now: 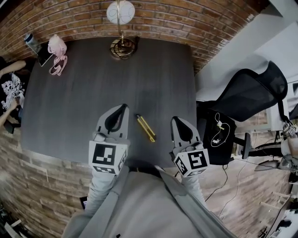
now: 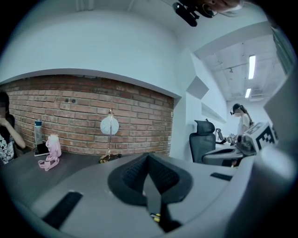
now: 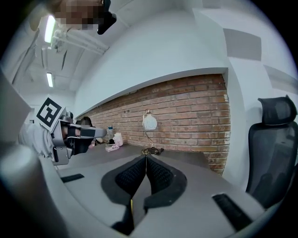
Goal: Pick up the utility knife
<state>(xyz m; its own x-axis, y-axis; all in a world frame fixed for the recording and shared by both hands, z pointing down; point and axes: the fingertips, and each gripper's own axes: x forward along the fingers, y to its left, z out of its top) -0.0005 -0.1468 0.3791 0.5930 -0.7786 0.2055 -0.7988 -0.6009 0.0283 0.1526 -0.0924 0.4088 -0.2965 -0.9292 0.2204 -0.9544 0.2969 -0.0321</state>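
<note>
The utility knife [image 1: 145, 128], yellow and black, lies on the dark table [image 1: 70, 107] near its front edge, between my two grippers and touched by neither. My left gripper [image 1: 123, 107] hovers just left of it, jaws shut and empty. My right gripper [image 1: 175, 119] hovers just right of it, also shut with nothing in it. In the left gripper view the pads of the left gripper [image 2: 148, 157] meet, and a yellow sliver of the knife [image 2: 157, 217] shows below them. In the right gripper view the right gripper [image 3: 146, 158] has its pads pressed together.
A lamp with a white globe [image 1: 120, 11] stands at the table's far edge against the brick wall. A pink object [image 1: 57, 49] and a bottle [image 1: 31, 42] sit at the far left corner, by a seated person [image 1: 9, 88]. An office chair [image 1: 251, 93] and a black bag [image 1: 219, 132] stand to the right.
</note>
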